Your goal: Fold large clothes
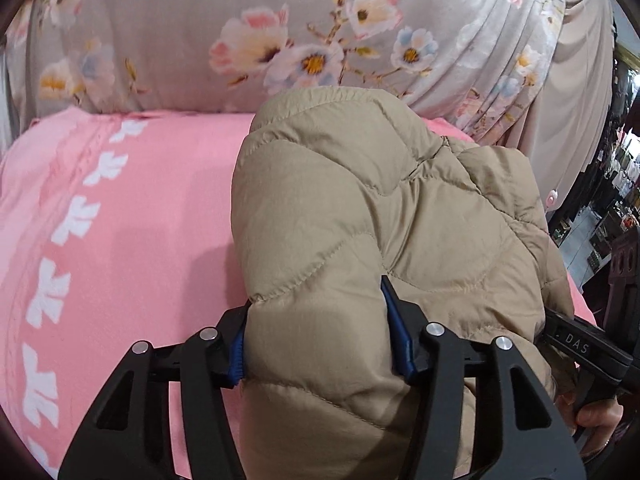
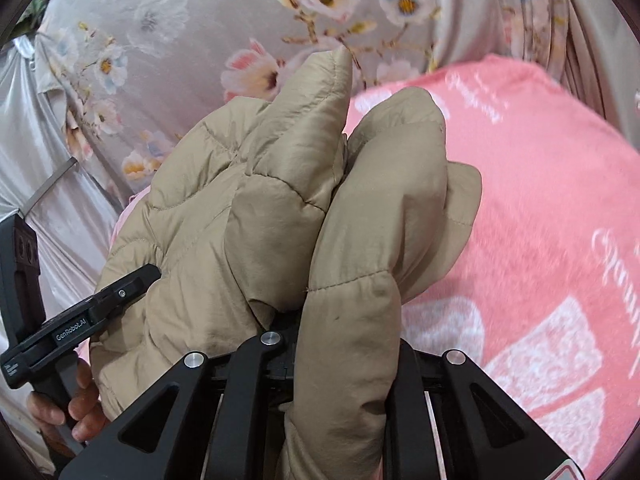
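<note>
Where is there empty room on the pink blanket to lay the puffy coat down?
Left wrist view: the pink blanket is bare between its white leaf border and the tan jacket, up to the flowered cover. Right wrist view: bare blanket right of the jacket. Crowded: the middle, where left gripper and right gripper clamp it.

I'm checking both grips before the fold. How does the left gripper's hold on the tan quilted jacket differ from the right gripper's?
The left gripper pinches a thick puffy fold of the tan quilted jacket, its blue pads standing well apart. The right gripper is nearly shut on a thinner bunch, its pads hidden by fabric. Both hold the same jacket over the pink blanket.
</note>
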`<state>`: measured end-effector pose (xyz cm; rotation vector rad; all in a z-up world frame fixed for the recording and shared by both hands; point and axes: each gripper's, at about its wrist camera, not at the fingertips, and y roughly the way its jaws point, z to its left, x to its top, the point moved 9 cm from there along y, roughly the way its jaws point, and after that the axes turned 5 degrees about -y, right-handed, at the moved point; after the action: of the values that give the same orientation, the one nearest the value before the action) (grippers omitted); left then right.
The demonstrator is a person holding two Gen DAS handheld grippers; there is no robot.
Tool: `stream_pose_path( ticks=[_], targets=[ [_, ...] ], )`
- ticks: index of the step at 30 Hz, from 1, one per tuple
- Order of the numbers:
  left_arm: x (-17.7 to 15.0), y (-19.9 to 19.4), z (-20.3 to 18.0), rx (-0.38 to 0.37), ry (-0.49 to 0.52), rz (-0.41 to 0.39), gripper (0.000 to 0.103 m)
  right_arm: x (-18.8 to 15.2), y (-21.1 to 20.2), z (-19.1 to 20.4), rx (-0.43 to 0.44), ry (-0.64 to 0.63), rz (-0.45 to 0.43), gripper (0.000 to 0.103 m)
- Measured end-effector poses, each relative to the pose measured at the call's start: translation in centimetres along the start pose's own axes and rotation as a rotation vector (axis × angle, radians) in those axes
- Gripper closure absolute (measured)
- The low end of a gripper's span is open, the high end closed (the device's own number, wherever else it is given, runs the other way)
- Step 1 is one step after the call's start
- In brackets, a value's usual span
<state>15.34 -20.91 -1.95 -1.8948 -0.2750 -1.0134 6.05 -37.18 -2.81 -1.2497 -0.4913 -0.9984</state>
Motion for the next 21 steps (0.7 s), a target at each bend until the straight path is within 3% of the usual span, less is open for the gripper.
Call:
stream_pose_path(
  ticks=[11,21],
  targets=[
    [6.9,-4.5,1.7,0.06,0.064,-0.173,0.055,5.9,-1.6,6.3,-0.018,-0.139,-0.165,0.09],
    [13.4,-6.0,9.7,0.173,0.08,-0.296,0.055,11.3,4.3,14.5,0.06,-0.21,-0.245,0.09]
  ],
)
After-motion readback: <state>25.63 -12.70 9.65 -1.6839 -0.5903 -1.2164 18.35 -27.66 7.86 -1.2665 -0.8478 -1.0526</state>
